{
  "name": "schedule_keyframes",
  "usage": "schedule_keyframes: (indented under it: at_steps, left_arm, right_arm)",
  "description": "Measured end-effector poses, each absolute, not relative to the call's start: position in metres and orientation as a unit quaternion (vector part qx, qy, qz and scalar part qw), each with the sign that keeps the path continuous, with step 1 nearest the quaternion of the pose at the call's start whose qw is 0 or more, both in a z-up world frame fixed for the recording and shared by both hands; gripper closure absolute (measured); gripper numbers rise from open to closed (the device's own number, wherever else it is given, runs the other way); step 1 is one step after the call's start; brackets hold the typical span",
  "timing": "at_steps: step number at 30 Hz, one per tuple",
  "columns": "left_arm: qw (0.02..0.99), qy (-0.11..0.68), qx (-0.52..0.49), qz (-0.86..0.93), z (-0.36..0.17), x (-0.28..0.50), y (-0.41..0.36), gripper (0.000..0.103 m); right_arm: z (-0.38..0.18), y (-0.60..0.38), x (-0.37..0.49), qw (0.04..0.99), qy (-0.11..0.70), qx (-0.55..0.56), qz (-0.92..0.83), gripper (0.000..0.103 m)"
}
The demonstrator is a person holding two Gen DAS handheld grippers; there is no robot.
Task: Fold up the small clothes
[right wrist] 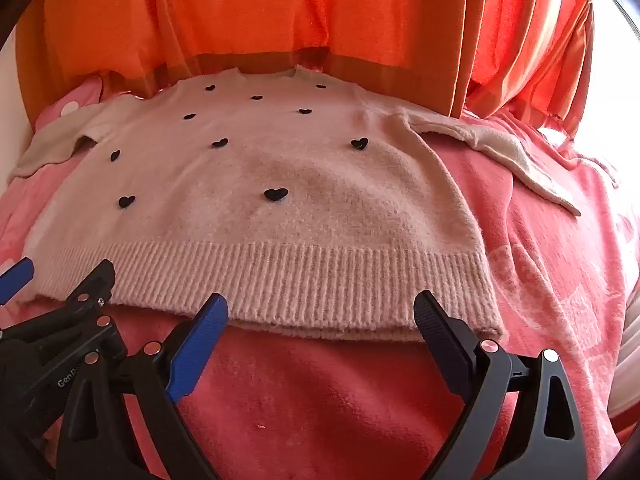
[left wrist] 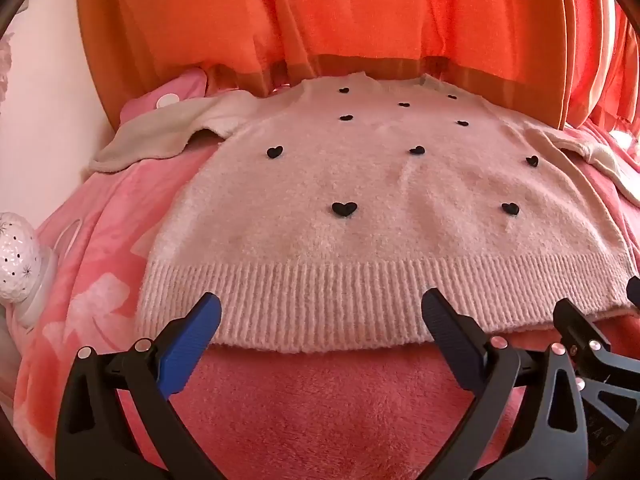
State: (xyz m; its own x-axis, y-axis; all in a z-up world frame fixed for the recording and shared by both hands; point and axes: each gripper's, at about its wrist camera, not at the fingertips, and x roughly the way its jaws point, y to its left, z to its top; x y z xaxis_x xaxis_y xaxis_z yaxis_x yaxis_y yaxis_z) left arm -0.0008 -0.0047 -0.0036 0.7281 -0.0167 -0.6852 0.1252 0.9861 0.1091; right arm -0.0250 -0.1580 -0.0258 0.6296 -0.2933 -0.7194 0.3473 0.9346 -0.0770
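A small pale pink fuzzy sweater point(left wrist: 372, 200) with black hearts lies flat, front up, on a pink blanket point(left wrist: 320, 400), ribbed hem nearest me, both sleeves spread out to the sides. It also shows in the right wrist view point(right wrist: 280, 200). My left gripper point(left wrist: 320, 308) is open and empty, its tips just above the left half of the hem. My right gripper point(right wrist: 320, 308) is open and empty, its tips over the right half of the hem. The two grippers sit side by side; the right one shows at the left wrist view's right edge point(left wrist: 592, 340).
Orange curtains point(left wrist: 360, 12) hang right behind the sweater's collar. A white dotted lamp-like object point(left wrist: 18, 256) stands at the left edge of the bed. A pink polka-dot pillow point(left wrist: 168, 96) lies at the back left. The blanket point(right wrist: 560, 280) extends to the right.
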Motion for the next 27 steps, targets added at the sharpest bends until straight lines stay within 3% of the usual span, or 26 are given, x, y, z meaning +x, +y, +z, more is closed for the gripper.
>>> schedule_keyframes:
  at_steps: [27]
  left_arm:
    - [0.927,0.367,0.07,-0.04,-0.0036,-0.0019,-0.0032,0.005]
  right_arm:
    - [-0.0269,-0.157,-0.0259,0.902,0.391,0.035,-0.179,0.011]
